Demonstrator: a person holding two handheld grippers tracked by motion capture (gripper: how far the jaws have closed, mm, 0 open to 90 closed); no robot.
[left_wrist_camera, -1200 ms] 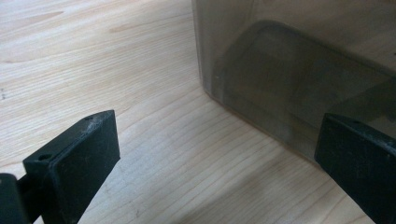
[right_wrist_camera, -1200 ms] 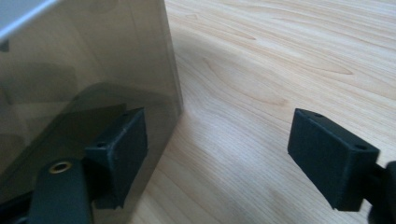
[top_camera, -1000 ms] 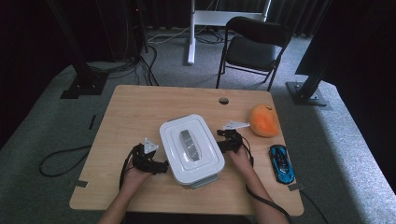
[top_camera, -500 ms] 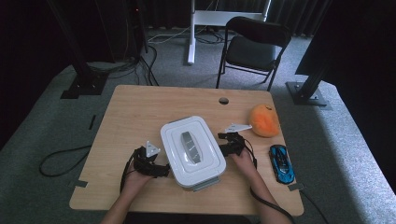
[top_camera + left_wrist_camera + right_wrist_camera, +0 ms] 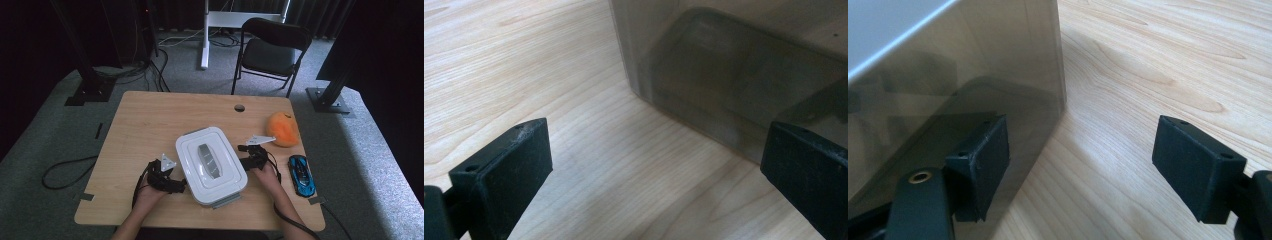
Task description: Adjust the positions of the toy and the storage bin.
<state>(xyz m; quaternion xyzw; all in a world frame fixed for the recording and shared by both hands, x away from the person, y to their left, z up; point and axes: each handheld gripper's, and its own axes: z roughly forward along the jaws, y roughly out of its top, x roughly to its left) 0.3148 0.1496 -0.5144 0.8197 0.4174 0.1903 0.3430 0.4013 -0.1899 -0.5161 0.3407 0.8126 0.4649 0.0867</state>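
A rectangular container with a white lid, rounded corners, a grey oval inset on top and smoky translucent walls is set near the middle of the wooden surface. The left gripper is held against the container's left side, the right gripper against its right side; both are spread wide with nothing clamped. An orange plush and a blue toy car are placed to the container's right.
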